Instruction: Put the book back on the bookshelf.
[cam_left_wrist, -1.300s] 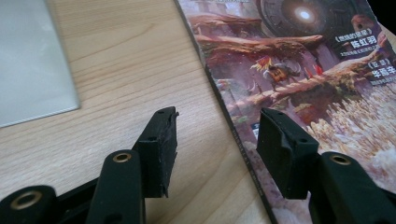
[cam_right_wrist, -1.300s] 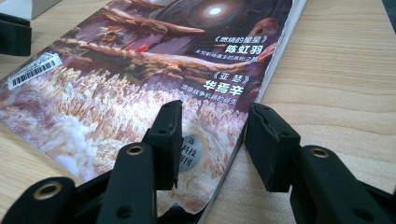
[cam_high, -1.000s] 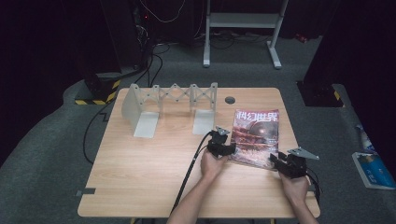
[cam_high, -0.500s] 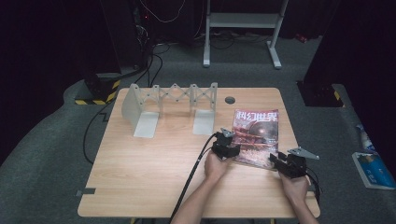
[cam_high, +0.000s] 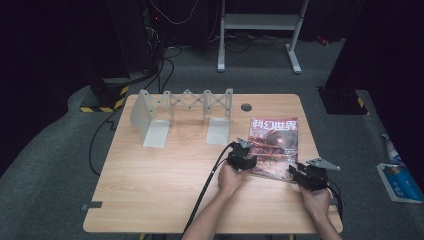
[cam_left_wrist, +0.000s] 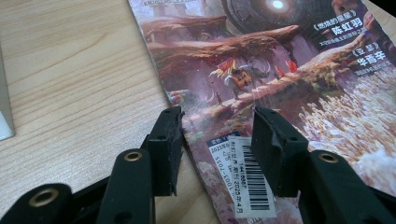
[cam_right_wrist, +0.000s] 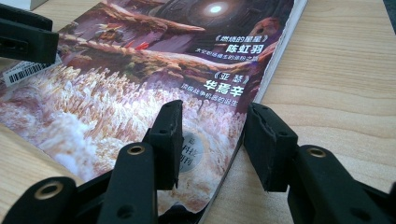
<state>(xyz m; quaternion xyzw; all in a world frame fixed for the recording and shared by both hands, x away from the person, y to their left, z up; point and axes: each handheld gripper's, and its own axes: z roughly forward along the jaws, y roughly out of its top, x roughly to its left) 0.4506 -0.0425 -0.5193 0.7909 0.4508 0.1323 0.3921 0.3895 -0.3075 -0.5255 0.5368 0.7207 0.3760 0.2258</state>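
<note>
Glossy rectangular magazine (flat) on pale woodgrain table.

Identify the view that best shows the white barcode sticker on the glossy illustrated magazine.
The left gripper view: the white barcode sticker lies close and sharp between the jaws. The right gripper view catches an edge-on sliver; the high view is too distant.

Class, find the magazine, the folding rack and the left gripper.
magazine (cam_high: 275, 145), high view, cover centre.
folding rack (cam_high: 186, 101), high view, lattice middle.
left gripper (cam_left_wrist: 215, 140), left gripper view, between its fingertips.
</note>
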